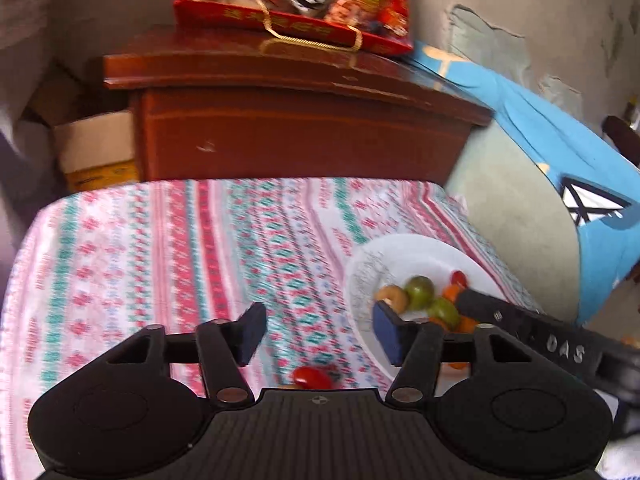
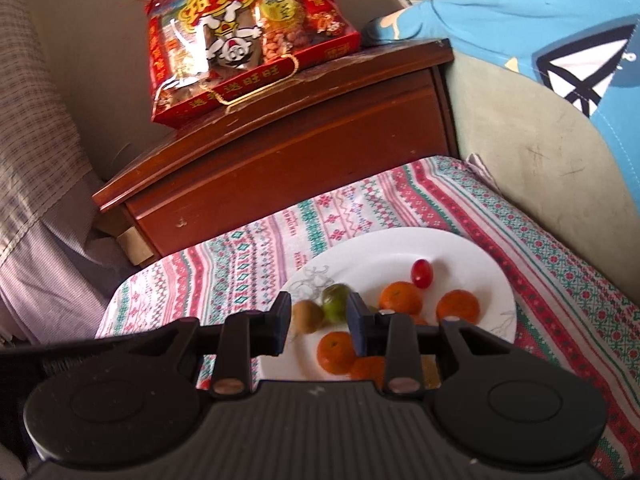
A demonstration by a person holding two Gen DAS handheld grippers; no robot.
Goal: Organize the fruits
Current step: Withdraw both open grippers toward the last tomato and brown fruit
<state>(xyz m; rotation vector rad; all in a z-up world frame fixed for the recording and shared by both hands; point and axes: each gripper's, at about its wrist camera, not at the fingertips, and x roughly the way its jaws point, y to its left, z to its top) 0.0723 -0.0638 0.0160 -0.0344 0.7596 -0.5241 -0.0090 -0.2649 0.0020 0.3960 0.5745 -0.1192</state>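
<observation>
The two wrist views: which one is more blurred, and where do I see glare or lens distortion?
Left wrist view: clearly more blurred; the striped cloth and the fruits on the white plate smear. Right wrist view: sharper, though the green fruit near the right gripper is soft; glare on the red snack pack. Both: fisheye bends the wooden cabinet edges.

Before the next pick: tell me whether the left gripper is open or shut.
Open. The left gripper has a wide gap between its pads, nothing held; patterned cloth shows through.
</observation>
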